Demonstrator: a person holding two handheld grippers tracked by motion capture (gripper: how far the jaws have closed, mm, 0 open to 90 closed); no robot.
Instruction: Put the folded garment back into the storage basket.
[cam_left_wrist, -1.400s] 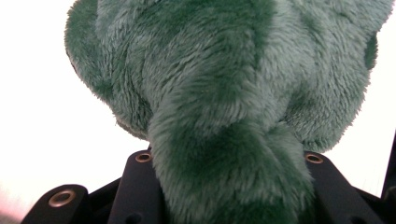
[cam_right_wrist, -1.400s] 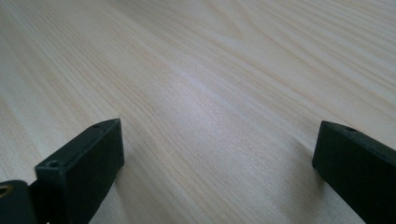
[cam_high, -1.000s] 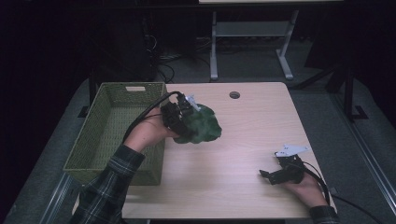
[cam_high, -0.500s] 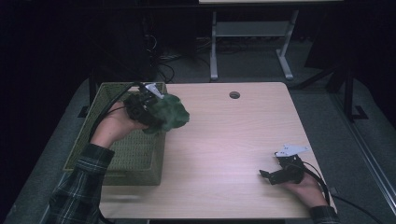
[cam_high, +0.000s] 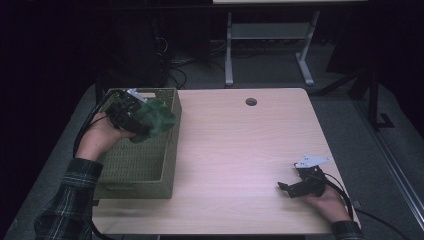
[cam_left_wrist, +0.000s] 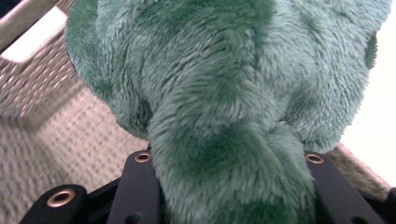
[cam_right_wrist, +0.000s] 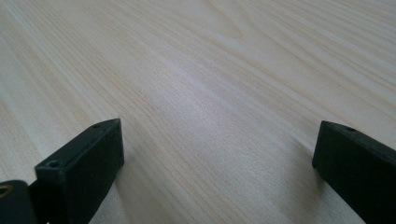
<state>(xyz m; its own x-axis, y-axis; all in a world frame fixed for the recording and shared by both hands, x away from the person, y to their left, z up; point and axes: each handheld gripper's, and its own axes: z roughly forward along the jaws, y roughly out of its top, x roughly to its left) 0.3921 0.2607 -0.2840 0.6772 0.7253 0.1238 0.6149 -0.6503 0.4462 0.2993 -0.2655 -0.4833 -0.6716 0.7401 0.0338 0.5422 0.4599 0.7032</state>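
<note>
**Green plush over basket, release outstanding**

The left gripper (cam_high: 136, 116) has its jaws clamped on the green plush toy (cam_high: 152, 120), held above the woven basket (cam_high: 150, 172), not yet set down. Lowering and release appear to remain. The right gripper (cam_high: 295, 187) rests on the table (cam_high: 240, 150), jaws spread wide, gripping nothing.

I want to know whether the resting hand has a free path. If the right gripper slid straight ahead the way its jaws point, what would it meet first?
Probably nothing: the right gripper points left across the bare table, jaws open; its path seems to pass in front of the basket.
</note>
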